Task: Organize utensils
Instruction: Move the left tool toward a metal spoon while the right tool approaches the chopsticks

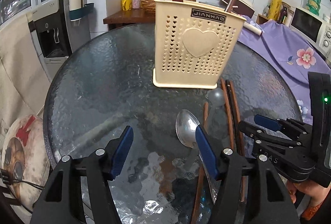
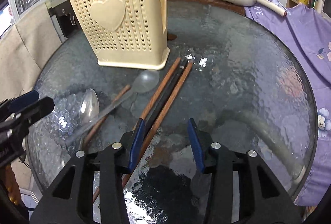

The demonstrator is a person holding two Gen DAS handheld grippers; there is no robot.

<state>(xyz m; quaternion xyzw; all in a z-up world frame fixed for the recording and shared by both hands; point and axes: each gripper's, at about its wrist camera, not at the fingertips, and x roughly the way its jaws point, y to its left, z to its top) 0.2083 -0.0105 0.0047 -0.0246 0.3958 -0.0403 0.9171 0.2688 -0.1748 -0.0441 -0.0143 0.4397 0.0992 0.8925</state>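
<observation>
Both grippers spread, empty: left gripper (image 1: 164,151) beside a metal spoon (image 1: 186,128); right gripper (image 2: 165,141) over wooden chopsticks (image 2: 163,89).

Left gripper (image 1: 163,139) jaws spread wide above glass table (image 1: 99,79). Metal spoon (image 1: 186,128) lies bowl-up by the right-hand finger. Chopsticks (image 1: 231,112) flat beyond that finger. Cream utensil holder (image 1: 196,46) upright ahead of jaws. Right gripper (image 1: 254,124) off to the side.
</observation>
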